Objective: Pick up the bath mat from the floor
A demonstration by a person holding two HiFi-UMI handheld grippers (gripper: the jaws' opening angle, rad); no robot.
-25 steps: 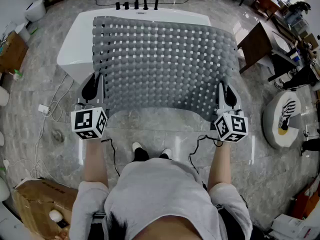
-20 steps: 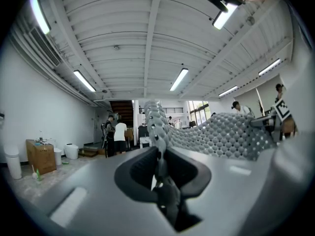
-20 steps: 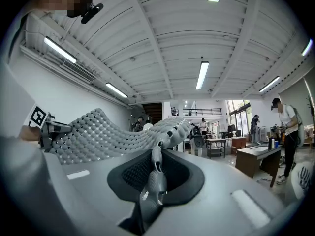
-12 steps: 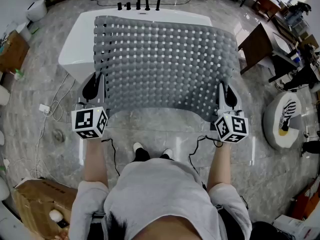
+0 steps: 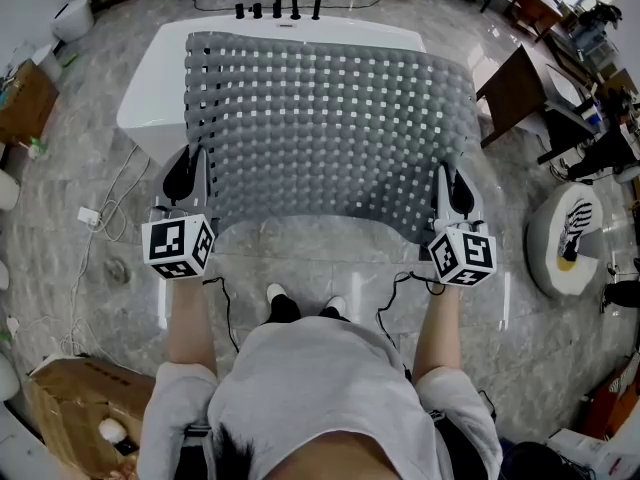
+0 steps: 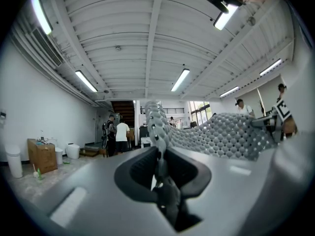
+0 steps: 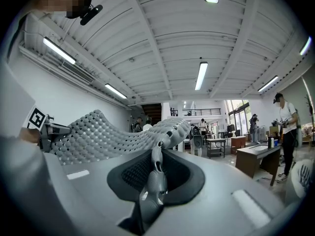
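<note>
A grey perforated bath mat (image 5: 325, 133) hangs spread out flat in the air above a white bathtub (image 5: 148, 88), held by its two near corners. My left gripper (image 5: 188, 173) is shut on the mat's near left corner, and the mat's edge (image 6: 156, 132) runs up from between its jaws. My right gripper (image 5: 452, 190) is shut on the near right corner; there too the mat (image 7: 156, 154) is pinched between the jaws. Both grippers point level, away from me.
The bathtub has black taps (image 5: 283, 0) at its far end. A dark wooden table (image 5: 512, 90) stands to the right, a round white stool (image 5: 566, 238) further right. A cardboard box (image 5: 70, 403) and cables (image 5: 100, 218) lie on the marble floor at left. People stand in the distance (image 6: 119, 134).
</note>
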